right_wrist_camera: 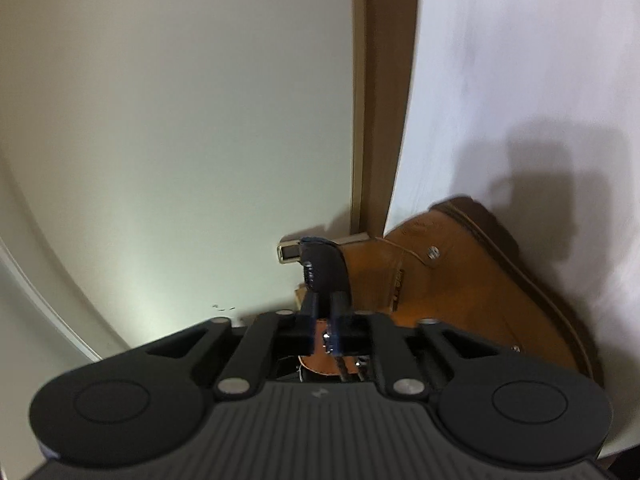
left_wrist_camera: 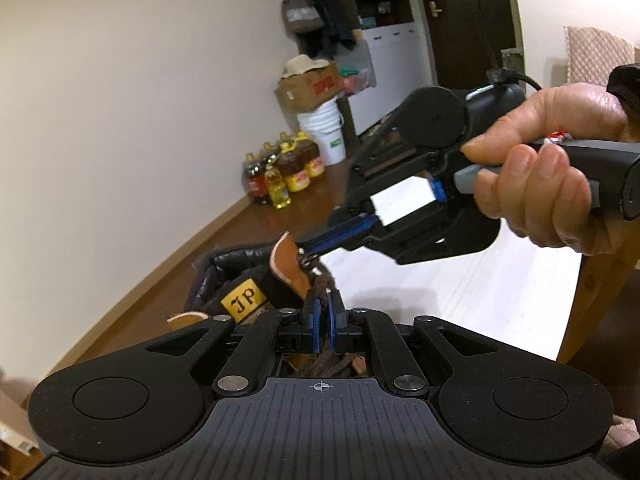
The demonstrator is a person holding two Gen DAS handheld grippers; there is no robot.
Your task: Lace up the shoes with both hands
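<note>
**Both grippers at the collar of a tan boot on a white table**

A tan leather boot lies on a white table. In the right wrist view its toe points away along the table, and its dark padded collar is just in front of the camera. In the left wrist view the collar is seen at the left, with a yellow label on it, and the boot's tongue stands up beside it.

The left gripper has its two blue-padded fingers almost together, and they pinch a dark brown lace. The lace goes up from the pads to the top of the tongue, and more of it shows below the gripper's body.

The right gripper comes in from the right side, held by a person's hand. Its fingers are pressed together, and their tips are at the top edge of the tongue, where the lace passes a metal eyelet. If they hold the lace there, I cannot tell; the right wrist view is blurred and shows only the closed jaws against the collar.

Behind the table, on a brown wooden floor, stand some oil bottles, a white bucket and a cardboard box by the wall.
</note>
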